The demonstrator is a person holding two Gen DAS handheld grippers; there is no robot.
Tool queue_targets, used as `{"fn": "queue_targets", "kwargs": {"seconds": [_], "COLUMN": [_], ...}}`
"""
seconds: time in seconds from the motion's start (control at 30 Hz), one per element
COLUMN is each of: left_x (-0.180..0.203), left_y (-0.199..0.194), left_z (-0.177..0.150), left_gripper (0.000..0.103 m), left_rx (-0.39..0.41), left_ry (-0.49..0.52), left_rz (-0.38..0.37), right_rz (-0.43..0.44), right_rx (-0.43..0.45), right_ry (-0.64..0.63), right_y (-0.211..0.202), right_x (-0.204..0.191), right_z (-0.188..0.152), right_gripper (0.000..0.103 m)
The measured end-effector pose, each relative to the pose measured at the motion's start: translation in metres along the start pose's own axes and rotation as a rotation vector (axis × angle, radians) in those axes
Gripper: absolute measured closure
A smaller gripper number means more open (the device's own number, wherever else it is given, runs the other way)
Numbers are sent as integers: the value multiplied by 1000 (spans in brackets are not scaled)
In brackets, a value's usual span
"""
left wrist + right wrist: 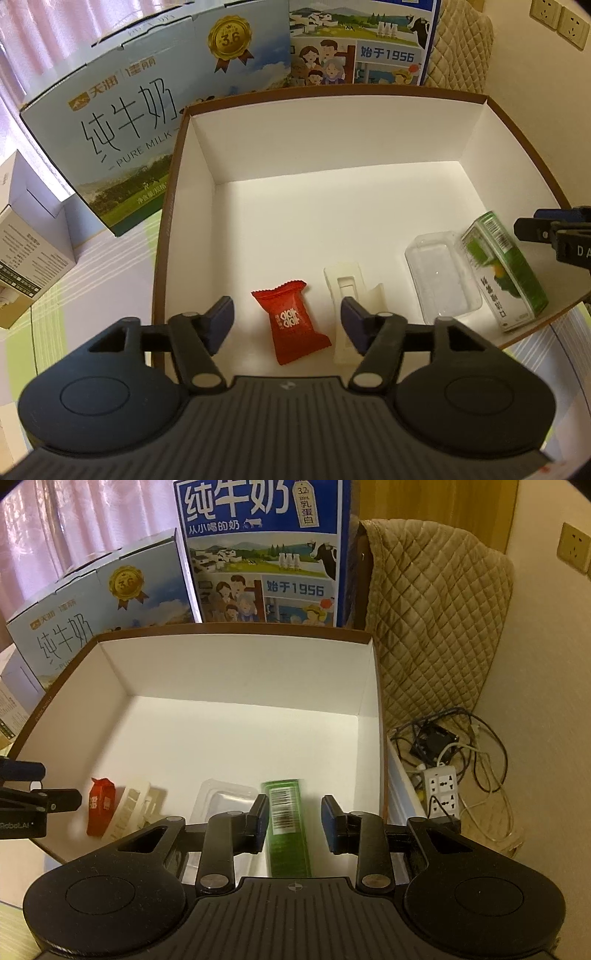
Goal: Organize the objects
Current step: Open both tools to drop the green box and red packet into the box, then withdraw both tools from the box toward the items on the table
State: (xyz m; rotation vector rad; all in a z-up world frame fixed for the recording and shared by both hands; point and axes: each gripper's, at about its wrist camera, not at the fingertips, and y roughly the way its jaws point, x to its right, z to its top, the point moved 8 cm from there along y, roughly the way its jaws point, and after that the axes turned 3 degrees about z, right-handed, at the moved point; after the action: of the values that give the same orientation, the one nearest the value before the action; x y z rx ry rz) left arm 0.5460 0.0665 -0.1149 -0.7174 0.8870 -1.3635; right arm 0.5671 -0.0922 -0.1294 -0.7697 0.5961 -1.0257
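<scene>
Objects for sorting lie in a row along the near edge of the white-lined box [207, 155]; from the left tongs' view the red candy packet [295, 321] sits at about six o'clock on the box floor, the cream plastic piece [345, 291] just beside it toward four o'clock, the clear plastic tray [441, 273] further toward three, and the green carton [506, 273] last, close to the right wall. Left gripper [287, 325] hangs over the candy with its jaws parted wide; the packet lies flat on the floor between them and neither pad touches it, so nothing is held. Right gripper [294, 821] straddles the green carton [286, 823]; its jaws stand partly apart, a clear gap shows on the right side, the left pad is very near the carton and I cannot tell whether it touches; the carton rests on the box floor and looks let go.

Judging by this, both tongs are at the release end of a placement, each with an item set down inside the box; how many things remain outside I cannot see. Next, each tong would need to lift straight up and clear without dragging its item; the carton stands on a narrow face and could tip against the tray; milk cases [122, 122] stand behind at twelve o'clock.
</scene>
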Motion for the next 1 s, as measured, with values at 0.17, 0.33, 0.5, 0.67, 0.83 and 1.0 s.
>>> {"fn": "queue_targets", "kwargs": {"seconds": [0.17, 0.33, 0.5, 0.67, 0.83, 1.0], "left_x": [2, 3, 4, 3, 3, 10], "left_y": [-4, -11, -25, -47, -71, -98], "left_z": [0, 1, 0, -7, -20, -34], "left_gripper": [31, 19, 16, 14, 13, 13], "left_rx": [10, 23, 45, 75, 91, 117], "left_ry": [6, 0, -13, -44, -64, -77], "left_rz": [-1, -6, -14, -24, -31, -43], "right_rz": [6, 34, 83, 131, 147, 159], "right_rx": [19, 20, 44, 78, 93, 138], "right_ry": [-21, -36, -31, -14, -7, -12], "right_y": [-6, -12, -28, -54, -77, -102], "right_x": [-5, -12, -18, -19, -19, -24], "right_z": [2, 0, -4, -13, -27, -38], "right_gripper": [46, 35, 29, 27, 27, 27]}}
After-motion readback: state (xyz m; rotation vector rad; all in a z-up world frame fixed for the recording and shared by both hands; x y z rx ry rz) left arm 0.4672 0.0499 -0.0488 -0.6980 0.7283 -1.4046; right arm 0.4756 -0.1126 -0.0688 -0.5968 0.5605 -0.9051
